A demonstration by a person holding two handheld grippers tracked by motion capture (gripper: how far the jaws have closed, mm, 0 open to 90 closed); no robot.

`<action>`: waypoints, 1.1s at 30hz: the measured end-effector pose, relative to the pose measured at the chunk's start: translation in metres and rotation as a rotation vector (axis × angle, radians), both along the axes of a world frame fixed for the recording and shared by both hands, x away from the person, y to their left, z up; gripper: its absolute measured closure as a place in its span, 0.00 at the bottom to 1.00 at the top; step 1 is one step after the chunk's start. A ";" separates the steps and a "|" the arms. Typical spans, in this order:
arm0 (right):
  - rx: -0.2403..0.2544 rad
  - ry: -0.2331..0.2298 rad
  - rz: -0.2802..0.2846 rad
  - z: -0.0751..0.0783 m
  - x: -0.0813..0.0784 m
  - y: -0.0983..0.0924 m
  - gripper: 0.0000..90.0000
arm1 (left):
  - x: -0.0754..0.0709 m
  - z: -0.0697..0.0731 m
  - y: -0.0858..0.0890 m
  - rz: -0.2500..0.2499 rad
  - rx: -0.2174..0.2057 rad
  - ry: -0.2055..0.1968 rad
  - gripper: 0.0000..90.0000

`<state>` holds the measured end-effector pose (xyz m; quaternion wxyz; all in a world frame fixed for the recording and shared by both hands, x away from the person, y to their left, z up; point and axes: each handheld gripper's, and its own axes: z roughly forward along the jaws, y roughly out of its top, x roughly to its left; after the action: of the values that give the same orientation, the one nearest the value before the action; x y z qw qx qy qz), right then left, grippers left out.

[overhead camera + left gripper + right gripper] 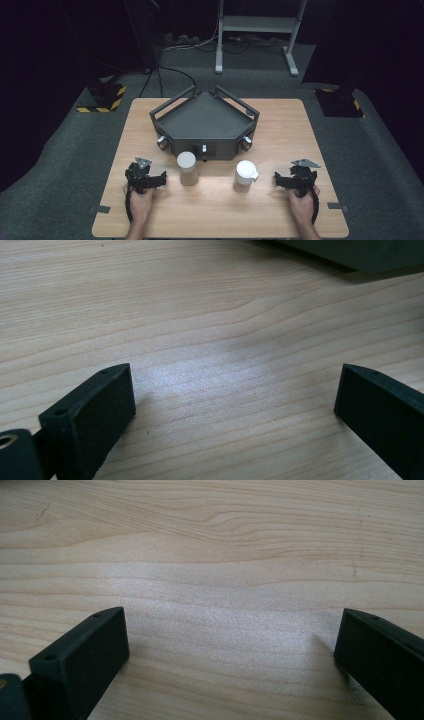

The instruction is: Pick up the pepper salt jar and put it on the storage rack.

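— Two containers stand upright near the middle of the table: your beige cylinder on the left, your white lidded cup on the right, well apart, both just in front of the dark tray.

— And your grippers?

— Your left gripper rests left of the cylinder, your right gripper right of the cup. Both are spread wide, gripping nothing, over bare wood.
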<state>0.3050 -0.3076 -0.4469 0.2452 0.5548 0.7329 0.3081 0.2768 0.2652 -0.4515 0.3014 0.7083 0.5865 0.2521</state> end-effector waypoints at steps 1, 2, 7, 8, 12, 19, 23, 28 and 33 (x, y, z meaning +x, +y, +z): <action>0.000 0.000 0.000 0.000 0.000 0.000 0.00 | 0.000 0.000 0.000 -0.002 0.000 -0.001 0.04; 0.000 0.000 0.000 0.000 0.000 0.000 0.00 | 0.000 0.000 0.000 -0.002 0.000 -0.001 0.04; 0.000 0.000 -0.001 0.000 0.000 0.000 0.00 | -0.001 0.000 0.000 -0.006 0.000 -0.004 0.05; 0.000 0.000 0.000 0.000 0.000 0.000 0.00 | -0.001 0.000 0.001 -0.008 -0.001 -0.003 0.05; 0.000 0.000 -0.001 0.000 0.000 0.000 0.00 | 0.000 0.000 0.001 -0.013 -0.002 -0.002 0.05; 0.001 0.000 -0.001 0.000 0.000 0.000 0.00 | 0.000 0.000 0.001 -0.012 0.000 0.000 0.04; 0.001 0.000 -0.001 0.000 0.000 0.000 0.00 | 0.003 0.002 0.004 -0.031 -0.004 0.015 0.03; 0.000 0.000 -0.001 0.000 0.000 0.000 0.00 | 0.005 0.006 0.005 -0.044 0.003 0.038 0.01; 0.000 0.000 -0.001 0.000 0.000 0.000 0.00 | 0.002 0.008 0.010 -0.054 -0.019 0.045 0.01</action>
<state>0.3049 -0.3076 -0.4469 0.2451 0.5551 0.7327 0.3081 0.2792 0.2748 -0.4438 0.3015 0.7265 0.5762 0.2221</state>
